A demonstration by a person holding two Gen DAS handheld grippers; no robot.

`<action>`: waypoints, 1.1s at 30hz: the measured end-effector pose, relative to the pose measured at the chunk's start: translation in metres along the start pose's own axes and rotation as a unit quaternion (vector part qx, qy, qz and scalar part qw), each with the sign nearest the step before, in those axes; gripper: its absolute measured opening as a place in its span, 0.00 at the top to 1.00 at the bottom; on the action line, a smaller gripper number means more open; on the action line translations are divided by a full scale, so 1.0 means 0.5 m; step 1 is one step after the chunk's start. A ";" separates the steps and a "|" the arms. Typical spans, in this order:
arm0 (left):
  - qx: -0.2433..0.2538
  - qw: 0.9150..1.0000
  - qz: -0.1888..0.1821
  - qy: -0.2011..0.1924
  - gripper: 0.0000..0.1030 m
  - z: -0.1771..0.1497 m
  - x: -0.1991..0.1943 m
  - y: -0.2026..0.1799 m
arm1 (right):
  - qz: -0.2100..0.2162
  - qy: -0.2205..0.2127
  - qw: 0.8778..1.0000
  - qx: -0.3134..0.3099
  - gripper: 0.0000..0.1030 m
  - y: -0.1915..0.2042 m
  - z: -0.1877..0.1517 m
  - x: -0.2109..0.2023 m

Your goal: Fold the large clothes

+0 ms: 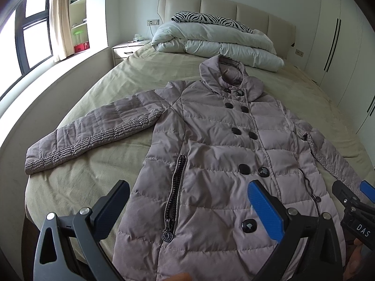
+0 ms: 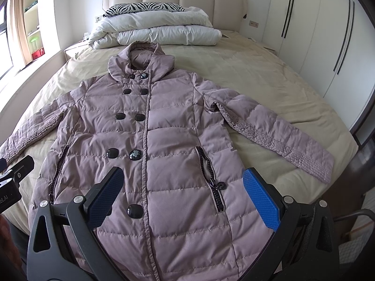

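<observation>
Mauve quilted coat (image 2: 150, 140) flat on bed (image 2: 269, 89) | left gripper (image 1: 189, 207) wide, empty | right gripper (image 2: 185, 194) wide, empty

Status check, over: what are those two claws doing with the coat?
Left claw, right claw open, empty. Mauve quilted coat flat, unfolded. Nothing blocking.

Quilted matt mauve coat (image 2: 164, 140), glossy black buttons (image 2: 134, 210), metal zip (image 1: 174, 196), textured blue pads (image 2: 260, 201)

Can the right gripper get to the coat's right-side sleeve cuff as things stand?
Probably yes. The right gripper is open over the coat, and the sleeve cuff lies flat on the bed with nothing on it.
</observation>
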State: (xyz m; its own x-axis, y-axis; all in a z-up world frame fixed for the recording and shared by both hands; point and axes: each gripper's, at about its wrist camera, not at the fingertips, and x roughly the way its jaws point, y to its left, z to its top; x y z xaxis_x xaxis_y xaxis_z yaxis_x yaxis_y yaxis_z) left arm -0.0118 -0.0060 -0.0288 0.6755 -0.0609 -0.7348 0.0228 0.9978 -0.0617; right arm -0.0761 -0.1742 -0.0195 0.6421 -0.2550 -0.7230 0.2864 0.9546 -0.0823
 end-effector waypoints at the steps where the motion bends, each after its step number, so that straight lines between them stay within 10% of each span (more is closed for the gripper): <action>1: 0.000 1.000 0.002 0.000 0.00 -0.002 -0.001 -0.002 | 0.000 0.000 1.000 0.000 0.00 0.000 -0.005 0.001; 14: -0.022 0.995 -0.057 0.075 0.00 -0.004 0.071 0.016 | 0.004 0.009 1.000 0.024 0.00 -0.045 0.013 0.009; 21: 0.024 0.992 -0.107 0.054 0.00 -0.009 0.087 -0.027 | 0.006 0.033 0.989 0.142 0.00 -0.255 0.033 0.079; 28: 0.028 0.992 -0.091 0.084 0.00 -0.001 0.112 -0.043 | -0.025 0.020 0.939 0.343 0.00 -0.657 -0.032 0.155; 33: 0.018 0.991 -0.111 0.077 0.00 0.002 0.121 -0.047 | -0.008 -0.009 0.879 0.477 0.04 -0.914 -0.139 0.192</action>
State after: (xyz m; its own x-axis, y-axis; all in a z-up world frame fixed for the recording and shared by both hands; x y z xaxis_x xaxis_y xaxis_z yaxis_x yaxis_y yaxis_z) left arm 0.0292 -0.0333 -0.0711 0.5313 -0.2787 -0.8000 0.1867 0.9597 -0.2103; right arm -0.1948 -0.6240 -0.0988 0.6414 -0.2777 -0.7151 0.7558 0.3887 0.5270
